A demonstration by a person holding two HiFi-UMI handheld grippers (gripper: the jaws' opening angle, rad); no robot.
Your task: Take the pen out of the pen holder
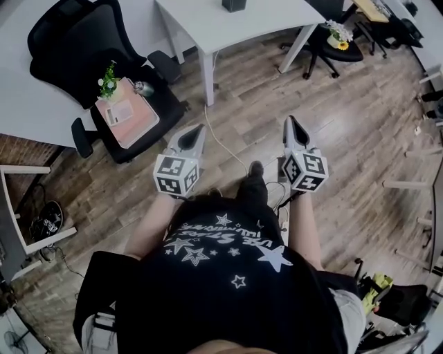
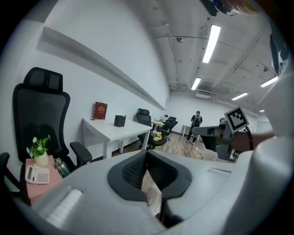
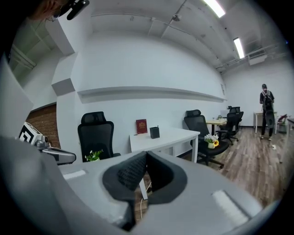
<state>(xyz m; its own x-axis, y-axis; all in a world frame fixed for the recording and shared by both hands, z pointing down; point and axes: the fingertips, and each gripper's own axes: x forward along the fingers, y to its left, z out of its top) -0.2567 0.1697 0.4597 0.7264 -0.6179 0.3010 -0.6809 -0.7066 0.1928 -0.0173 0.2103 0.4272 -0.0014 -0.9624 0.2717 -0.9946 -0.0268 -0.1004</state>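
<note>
The pen holder [image 1: 234, 5] is a small black box on the white desk [image 1: 208, 24] across the room, far from both grippers. It also shows in the left gripper view, pen holder [image 2: 120, 120], and in the right gripper view, pen holder [image 3: 155, 132], where a thin pen tip pokes above its rim. My left gripper [image 1: 192, 135] and right gripper [image 1: 292, 124] are held side by side in front of the person's body, over the wood floor. Both are shut with nothing between the pads: left gripper [image 2: 146, 153], right gripper [image 3: 146, 156].
A black office chair [image 1: 83, 41] at the left carries a pink box [image 1: 127, 114] with a small plant, a calculator and a bottle. A red book [image 3: 141, 126] leans against the wall on the desk. Another chair [image 1: 332, 41] holds a flower pot. A white cable [image 1: 221, 142] trails over the floor. A person [image 3: 266, 110] stands far off.
</note>
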